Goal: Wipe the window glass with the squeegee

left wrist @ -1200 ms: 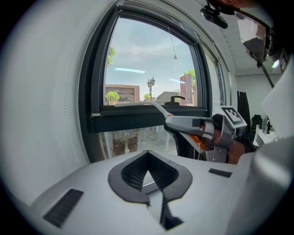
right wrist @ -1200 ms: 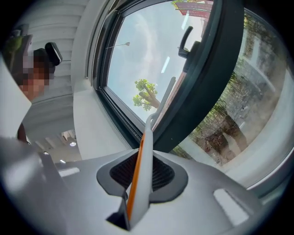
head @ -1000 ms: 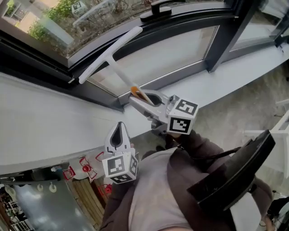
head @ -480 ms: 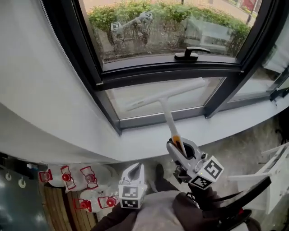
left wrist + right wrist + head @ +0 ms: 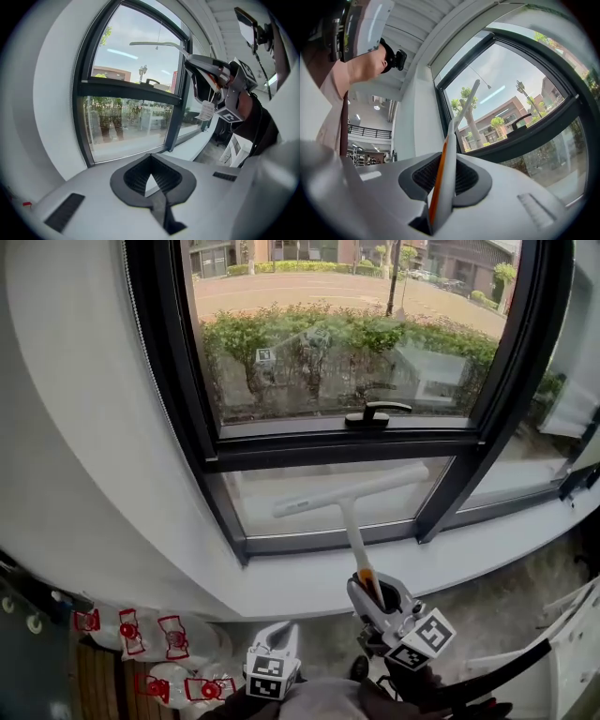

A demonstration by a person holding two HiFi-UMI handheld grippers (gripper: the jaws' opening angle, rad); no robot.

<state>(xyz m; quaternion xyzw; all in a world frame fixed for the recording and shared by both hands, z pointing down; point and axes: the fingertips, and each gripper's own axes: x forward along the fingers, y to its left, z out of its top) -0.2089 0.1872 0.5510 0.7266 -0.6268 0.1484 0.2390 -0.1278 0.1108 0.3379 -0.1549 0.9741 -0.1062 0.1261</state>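
Observation:
A white squeegee (image 5: 352, 504) with an orange stripe on its handle stands up from my right gripper (image 5: 373, 593), which is shut on the handle. Its blade lies across the lower pane of the window glass (image 5: 328, 491) in the head view. The handle (image 5: 443, 178) rises between the jaws in the right gripper view, toward the window. My left gripper (image 5: 274, 649) hangs low at the bottom of the head view, shut and holding nothing. Seen from the left gripper view, the right gripper (image 5: 220, 84) holds the squeegee (image 5: 154, 45) high at the upper pane.
A black window handle (image 5: 375, 412) sits on the dark frame (image 5: 347, 446) between upper and lower panes. A white sill (image 5: 309, 577) runs under the window. Clear bags with red marks (image 5: 159, 643) lie at the lower left. A white rack (image 5: 572, 652) stands at the right.
The head view has swung up to show the whole window. The right gripper with the squeegee has moved right and lower in view, and the blade now lies nearly level on the lower pane.

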